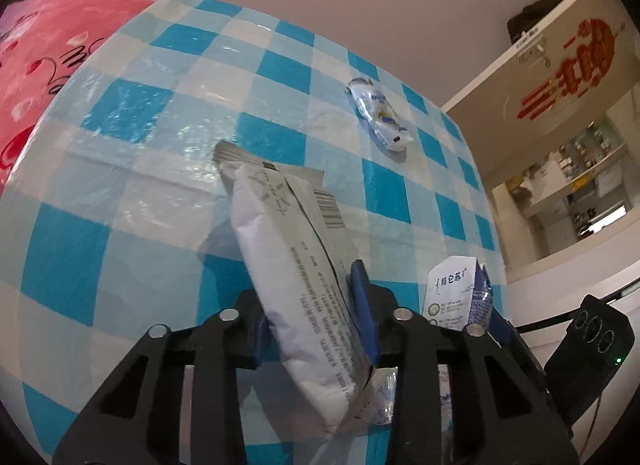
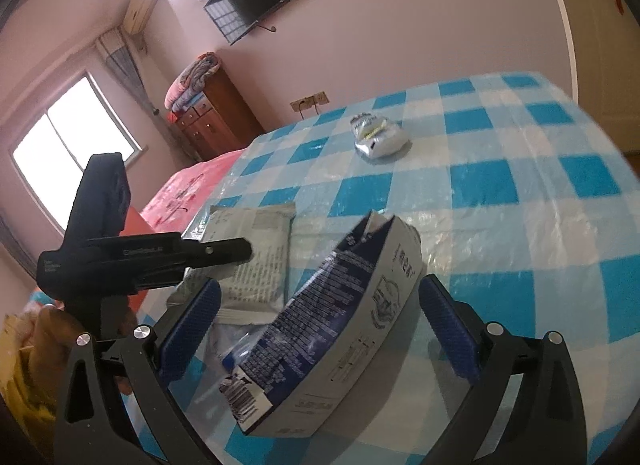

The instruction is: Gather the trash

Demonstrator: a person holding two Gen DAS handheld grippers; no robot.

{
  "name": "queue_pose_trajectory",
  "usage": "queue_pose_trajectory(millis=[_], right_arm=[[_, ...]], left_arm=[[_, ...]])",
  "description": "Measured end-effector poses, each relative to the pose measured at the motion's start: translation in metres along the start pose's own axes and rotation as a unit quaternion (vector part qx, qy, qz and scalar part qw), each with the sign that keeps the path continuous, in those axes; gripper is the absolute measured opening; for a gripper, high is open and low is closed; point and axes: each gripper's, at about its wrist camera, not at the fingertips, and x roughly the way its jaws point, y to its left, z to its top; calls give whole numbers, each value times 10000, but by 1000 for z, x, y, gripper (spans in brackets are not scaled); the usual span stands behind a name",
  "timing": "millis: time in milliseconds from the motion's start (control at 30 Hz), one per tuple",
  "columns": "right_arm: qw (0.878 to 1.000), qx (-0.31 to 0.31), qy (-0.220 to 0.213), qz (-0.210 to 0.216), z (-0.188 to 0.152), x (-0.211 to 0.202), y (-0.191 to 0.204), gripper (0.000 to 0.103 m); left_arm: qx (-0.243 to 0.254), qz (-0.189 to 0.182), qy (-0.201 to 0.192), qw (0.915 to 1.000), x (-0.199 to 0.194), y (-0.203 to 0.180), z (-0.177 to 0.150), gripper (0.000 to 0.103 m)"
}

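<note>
My left gripper (image 1: 316,321) is shut on a long white and grey snack wrapper (image 1: 288,249), which sticks out ahead of the blue pads over the checked table (image 1: 120,185). The right wrist view shows this wrapper (image 2: 252,257) with the left gripper (image 2: 224,253) on it. My right gripper (image 2: 320,329) is open. A blue and grey milk carton (image 2: 332,325) lies tilted between its fingers, and the pads stand apart from it. The carton (image 1: 460,297) also shows at the right of the left wrist view. A crumpled silver wrapper (image 1: 380,117) (image 2: 378,137) lies farther back on the cloth.
A bit of clear plastic (image 2: 232,349) lies by the carton. Pink bedding (image 2: 180,193) borders the table's left side, with a wooden dresser (image 2: 212,117) behind it. A cream door with a red decoration (image 1: 568,61) and shelves (image 1: 580,185) stand beyond the right edge.
</note>
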Motion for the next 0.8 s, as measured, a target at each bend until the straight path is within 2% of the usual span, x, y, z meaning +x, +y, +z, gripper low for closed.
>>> queue_pose_trajectory(millis=[400,600,800], right_arm=[[9965,-829,-32,-46,-4,-4,51,98],[9912,-1306,38,207,-14,-7,85,98],[9842,-1688,288,445,-35,3,111,98]], left_arm=[[-371,-278,-322,9984,-34,46,-9,25],[-568,-469,-568,9957,-58,66,-13,23],[-653,-457,-757,9939,-79,81,-17,22]])
